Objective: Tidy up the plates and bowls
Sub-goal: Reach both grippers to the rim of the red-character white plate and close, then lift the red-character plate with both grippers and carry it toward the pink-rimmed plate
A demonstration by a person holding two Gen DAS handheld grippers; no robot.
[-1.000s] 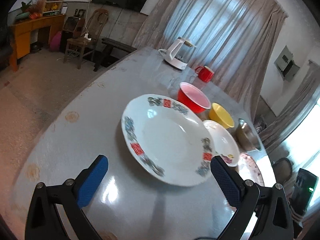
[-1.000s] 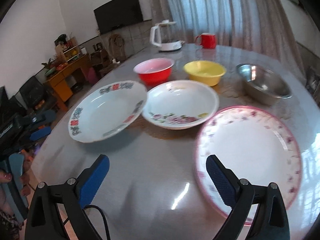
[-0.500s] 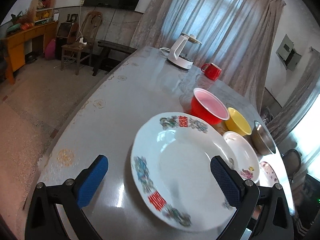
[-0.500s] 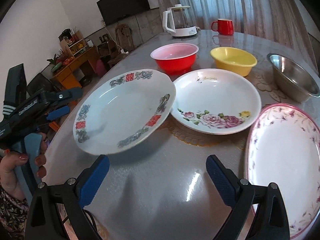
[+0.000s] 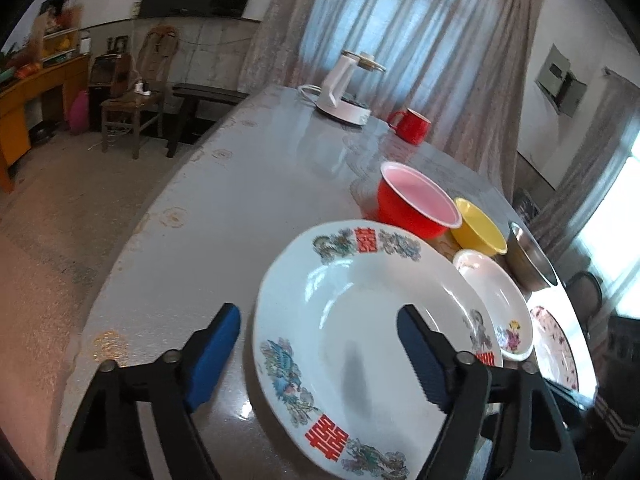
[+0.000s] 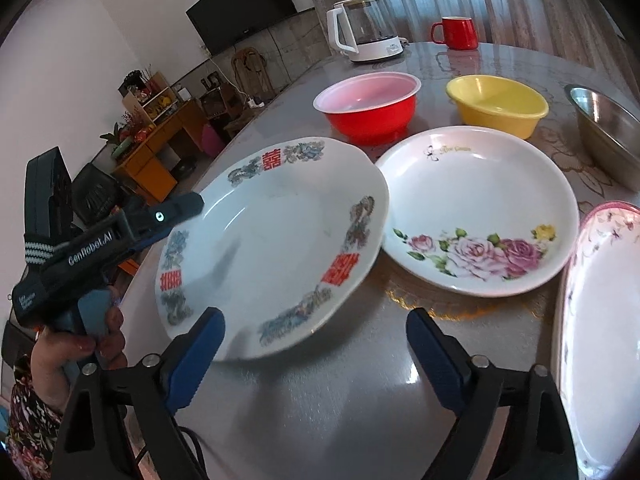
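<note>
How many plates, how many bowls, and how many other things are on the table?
Plates: 3 (dragon-pattern plate, rose plate, pink-rimmed plate)
Bowls: 3 (red bowl, yellow bowl, steel bowl)
Mugs: 1 (red mug)
Kettles: 1 (white kettle)
Total: 8

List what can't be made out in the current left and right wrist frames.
- Pink-rimmed floral plate: cut off by the right edge in the right wrist view; a sliver in the left wrist view.
- Steel bowl: cut by the right edge of the right wrist view.
- Contact between the left gripper and the white dragon-pattern plate: one of its fingers covers the rim; near rim blurred.
- Gold lettering on the white rose-pattern plate: too small.
</note>
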